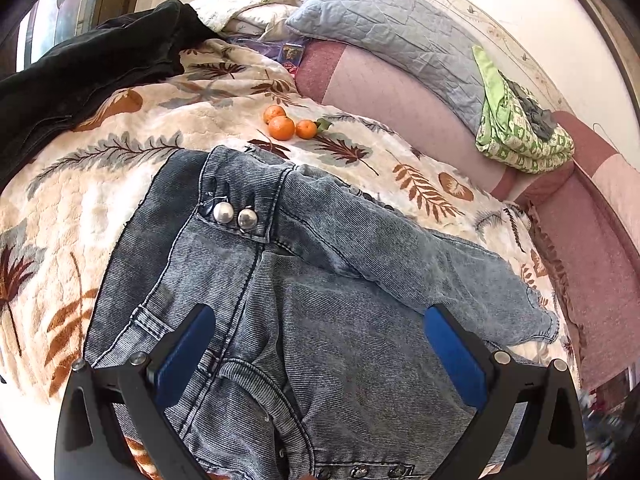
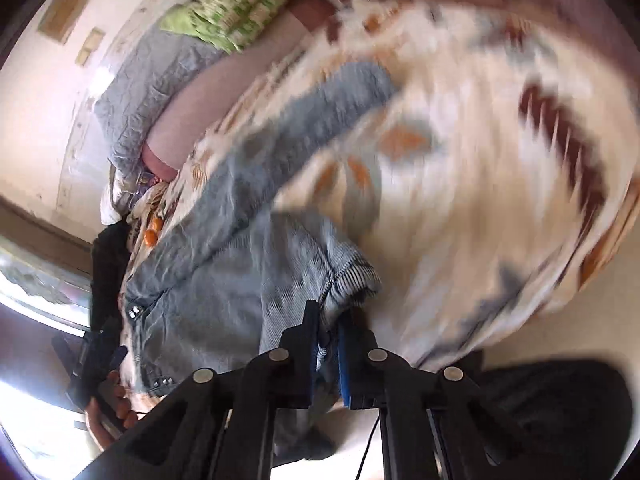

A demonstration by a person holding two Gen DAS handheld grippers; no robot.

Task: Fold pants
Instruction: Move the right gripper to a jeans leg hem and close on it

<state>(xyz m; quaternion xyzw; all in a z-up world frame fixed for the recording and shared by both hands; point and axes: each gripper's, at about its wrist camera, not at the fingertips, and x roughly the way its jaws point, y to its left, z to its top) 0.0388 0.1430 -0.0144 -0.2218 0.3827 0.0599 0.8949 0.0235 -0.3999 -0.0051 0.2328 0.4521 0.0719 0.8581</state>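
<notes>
Faded blue jeans (image 1: pixel 312 280) lie on a leaf-patterned blanket (image 1: pixel 120 148), waistband with two silver buttons (image 1: pixel 236 216) toward the far side. My left gripper (image 1: pixel 320 324) is open, its blue pads (image 1: pixel 188 352) spread over the hip area, holding nothing. In the blurred right wrist view my right gripper (image 2: pixel 330 320) is shut on the hem of one jeans leg (image 2: pixel 340 276), lifted off the blanket (image 2: pixel 480 160). The other leg (image 2: pixel 304 120) stretches away across the bed. The left gripper (image 2: pixel 96 356) shows at the lower left, held in a hand.
Three tangerines (image 1: pixel 284 124) sit on the blanket beyond the waistband. A dark garment (image 1: pixel 88 68) lies at the far left. A blue quilted pillow (image 1: pixel 384 28) and a green patterned cloth (image 1: pixel 520 132) rest on the pink bedding (image 1: pixel 400 92) at the back right.
</notes>
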